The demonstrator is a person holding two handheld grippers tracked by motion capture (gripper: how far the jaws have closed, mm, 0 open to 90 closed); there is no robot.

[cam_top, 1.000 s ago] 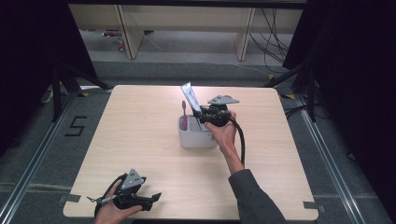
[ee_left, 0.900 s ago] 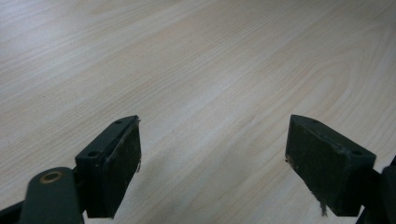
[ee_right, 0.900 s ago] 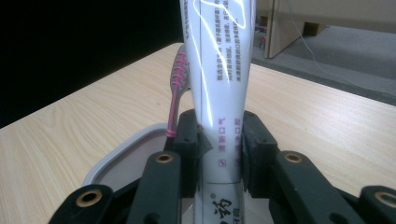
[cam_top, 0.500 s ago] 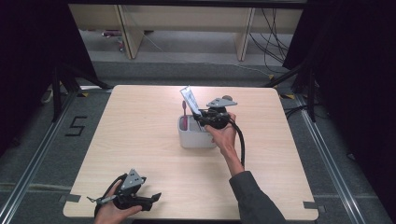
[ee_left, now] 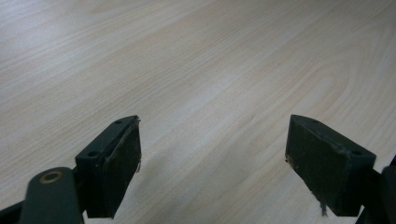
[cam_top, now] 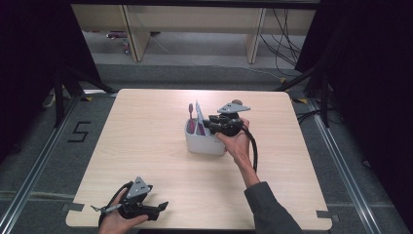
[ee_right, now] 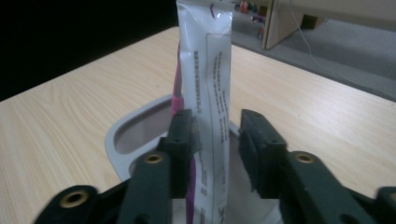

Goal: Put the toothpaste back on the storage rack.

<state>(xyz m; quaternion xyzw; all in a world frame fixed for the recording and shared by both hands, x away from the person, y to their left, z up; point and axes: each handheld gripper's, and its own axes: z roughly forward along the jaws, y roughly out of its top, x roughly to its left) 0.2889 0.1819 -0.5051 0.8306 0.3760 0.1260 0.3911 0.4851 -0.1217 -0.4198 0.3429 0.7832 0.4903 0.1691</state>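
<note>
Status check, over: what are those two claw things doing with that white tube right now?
Right gripper jaws just opening around the tube, upright in the white holder. Left gripper open, idle over bare table. Nothing in the way.

**One floor numeral, one unreadable label**

A black numeral "5" is marked on the grey floor just left of the table, near its left edge. The white tube standing in the holder carries a framed block of small dark print running lengthwise along its side; the letters are too fine and blurred to read.
</note>
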